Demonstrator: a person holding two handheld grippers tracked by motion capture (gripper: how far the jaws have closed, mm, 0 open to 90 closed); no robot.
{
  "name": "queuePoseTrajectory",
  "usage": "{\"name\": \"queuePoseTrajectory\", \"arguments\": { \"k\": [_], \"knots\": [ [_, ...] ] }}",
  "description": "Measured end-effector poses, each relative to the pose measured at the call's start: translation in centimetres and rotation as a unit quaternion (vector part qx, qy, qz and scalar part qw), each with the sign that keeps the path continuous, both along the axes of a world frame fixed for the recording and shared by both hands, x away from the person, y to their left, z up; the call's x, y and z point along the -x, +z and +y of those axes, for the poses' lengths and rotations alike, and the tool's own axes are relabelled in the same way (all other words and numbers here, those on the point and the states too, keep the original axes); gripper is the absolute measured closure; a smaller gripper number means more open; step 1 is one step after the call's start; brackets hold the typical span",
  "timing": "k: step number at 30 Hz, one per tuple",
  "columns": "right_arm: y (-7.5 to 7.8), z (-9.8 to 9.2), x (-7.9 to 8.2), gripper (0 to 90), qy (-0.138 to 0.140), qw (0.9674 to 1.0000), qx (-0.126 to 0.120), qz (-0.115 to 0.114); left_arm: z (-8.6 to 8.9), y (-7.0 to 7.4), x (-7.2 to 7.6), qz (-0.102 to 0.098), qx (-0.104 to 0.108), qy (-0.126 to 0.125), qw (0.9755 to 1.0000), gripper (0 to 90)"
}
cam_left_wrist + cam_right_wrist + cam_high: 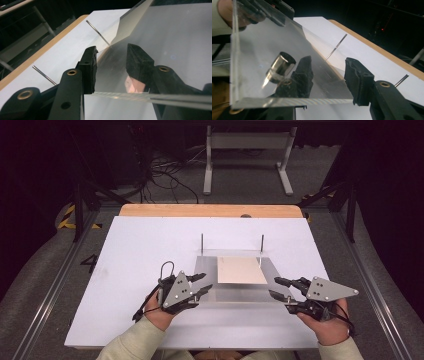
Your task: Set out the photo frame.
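A clear acrylic plate (240,282) lies between the two grippers on the white board (140,250), with a tan sheet (241,270) showing through or under its middle. The left gripper (202,284) sits at the plate's left edge, its jaws parted and reaching in over that edge; in the left gripper view the plate's near edge (120,95) runs across between and beneath the black pads (89,67), but whether they press on it I cannot tell. The right gripper (278,288) stands at the plate's right edge, jaws likewise partly apart; in the right gripper view one pad (358,80) is outside the plate while the other is seen through the plastic, beside a small metal stud (280,66) fixed on the plate. Ahead of both grippers, two thin metal pins (202,242) rise upright from the board at the plate's far corners. No brand, label or writing can be read anywhere.
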State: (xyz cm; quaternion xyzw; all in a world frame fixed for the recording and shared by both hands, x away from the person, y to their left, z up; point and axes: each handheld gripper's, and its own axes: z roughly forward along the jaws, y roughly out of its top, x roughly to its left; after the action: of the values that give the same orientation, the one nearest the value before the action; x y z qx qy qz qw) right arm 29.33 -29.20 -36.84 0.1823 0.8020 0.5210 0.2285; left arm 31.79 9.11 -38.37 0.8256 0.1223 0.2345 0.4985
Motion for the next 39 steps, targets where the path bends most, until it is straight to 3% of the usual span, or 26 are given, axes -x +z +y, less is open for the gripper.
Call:
{"name": "queuePoseTrajectory", "arguments": {
  "k": [4, 13, 15, 18, 24, 26, 32, 39],
  "knots": [
    [1.4, 0.2, 0.9, 57.3, 0.02, 0.9996, -0.009, 0.015, 0.9, 1.2, 1.0, -0.003, -0.003, -0.017, 0.9999, 61.9],
    [2.7, 0.6, 2.1, 57.5, 0.04, 0.9988, -0.025, 0.016, 1.8, 3.2, 3.2, -0.01, -0.027, -0.04, 0.9988, 68.7],
    [3.2, 0.8, 2.5, 57.6, 0.046, 0.9984, -0.029, 0.015, 2.2, 3.6, 3.7, -0.007, -0.021, -0.05, 0.9985, 69.3],
    [3.5, 1.0, 2.8, 57.6, 0.052, 0.9978, -0.035, 0.019, 2.7, 4.0, 4.2, 0.02, -0.002, -0.061, 0.9979, 69.2],
    [4.1, 0.8, 3.1, 57.3, 0.063, 0.9957, -0.057, 0.038, 3.0, 4.8, 4.7, 0.029, 0.01, -0.065, 0.9974, 69.2],
    [4.3, 0.9, 3.2, 57.4, 0.065, 0.9949, -0.064, 0.042, 3.1, 5.1, 4.8, 0.023, 0.009, -0.066, 0.9975, 68.8],
    [4.5, 1.6, 3.2, 58.9, 0.067, 0.9936, -0.078, 0.047, 3.6, 5.3, 4.1, 0.027, 0.023, -0.045, 0.9983, 63.3],
    [5.2, 2.3, 2.4, 59.0, 0.057, 0.9931, -0.099, 0.029, 3.9, 5.5, 3.1, 0.02, 0.071, -0.017, 0.9971, 56.0]
  ]
}}
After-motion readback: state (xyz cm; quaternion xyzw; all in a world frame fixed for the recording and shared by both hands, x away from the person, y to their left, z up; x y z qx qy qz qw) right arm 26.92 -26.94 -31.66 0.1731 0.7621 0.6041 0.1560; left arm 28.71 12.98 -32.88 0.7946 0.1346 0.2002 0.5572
